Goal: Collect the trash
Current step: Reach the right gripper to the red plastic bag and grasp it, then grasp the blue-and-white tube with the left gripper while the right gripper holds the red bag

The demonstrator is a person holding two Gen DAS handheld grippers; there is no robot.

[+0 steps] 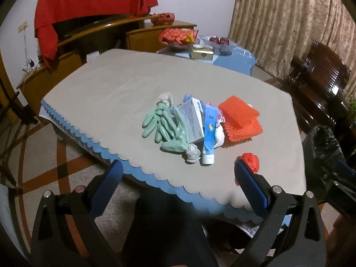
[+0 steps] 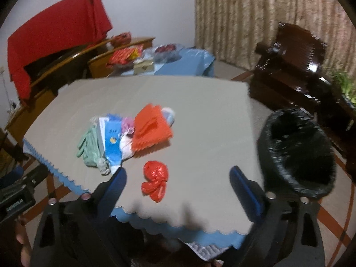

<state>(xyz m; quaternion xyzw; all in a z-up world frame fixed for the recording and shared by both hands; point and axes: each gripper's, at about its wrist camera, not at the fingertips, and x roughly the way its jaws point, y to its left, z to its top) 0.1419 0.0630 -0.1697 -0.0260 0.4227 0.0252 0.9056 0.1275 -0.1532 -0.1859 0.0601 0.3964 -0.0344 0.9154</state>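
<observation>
A heap of trash lies on the grey tablecloth (image 1: 155, 77): green rubber gloves (image 1: 162, 122), a grey-blue carton (image 1: 192, 120), a blue-and-white tube (image 1: 209, 135) and orange-red mesh pads (image 1: 241, 120). A crumpled red plastic bag (image 2: 155, 178) lies apart from the heap, nearer the table's front edge. My left gripper (image 1: 178, 173) hangs open over the front edge, short of the heap and holding nothing. Over the same edge my right gripper (image 2: 178, 172) stands open and empty, and the red bag shows between its fingers, untouched. A bin with a black liner (image 2: 298, 151) stands off the table's right side.
A second table with a blue cloth (image 1: 235, 62) behind carries fruit, snack packs and a box. A wooden cabinet draped in red cloth (image 1: 89, 2) lines the back left wall. A dark wooden chair (image 1: 318, 82) and a curtain (image 1: 289, 17) stand to the right. The floor has patterned tiles.
</observation>
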